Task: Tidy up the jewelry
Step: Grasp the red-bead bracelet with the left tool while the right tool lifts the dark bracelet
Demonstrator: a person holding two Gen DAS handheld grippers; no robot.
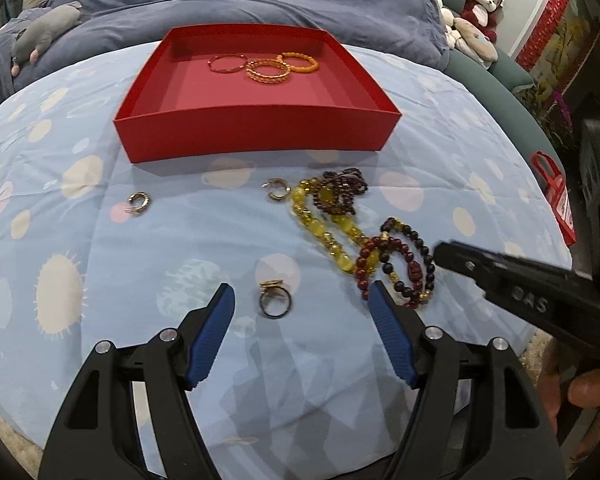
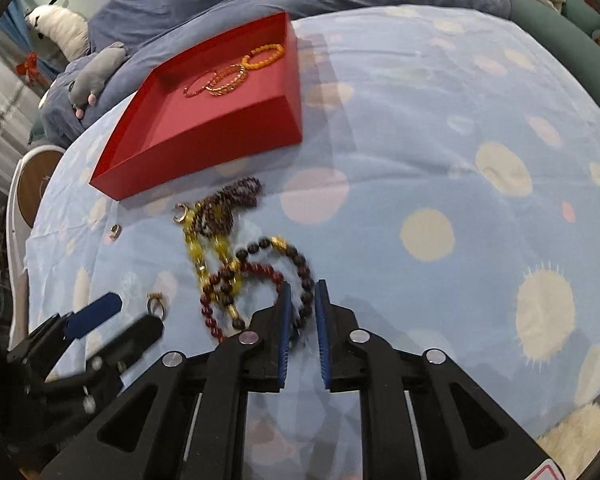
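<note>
Beads of a dark brown-and-gold bracelet (image 2: 306, 300) sit between the right tongs (image 2: 302, 312), whose narrow jaws straddle the strand, though I cannot tell if they pinch it. The left tongs (image 1: 302, 300) hang spread wide above a small gold ring (image 1: 275, 302), gripping nothing. Both lie on the spotted blue bedsheet (image 2: 420, 140), short of the shallow red cardboard tray (image 1: 256, 136) holding three gold and orange bangles (image 1: 266, 67), probably their destination.

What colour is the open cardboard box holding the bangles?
Red; the open cardboard box shows best in the left wrist view.
</note>
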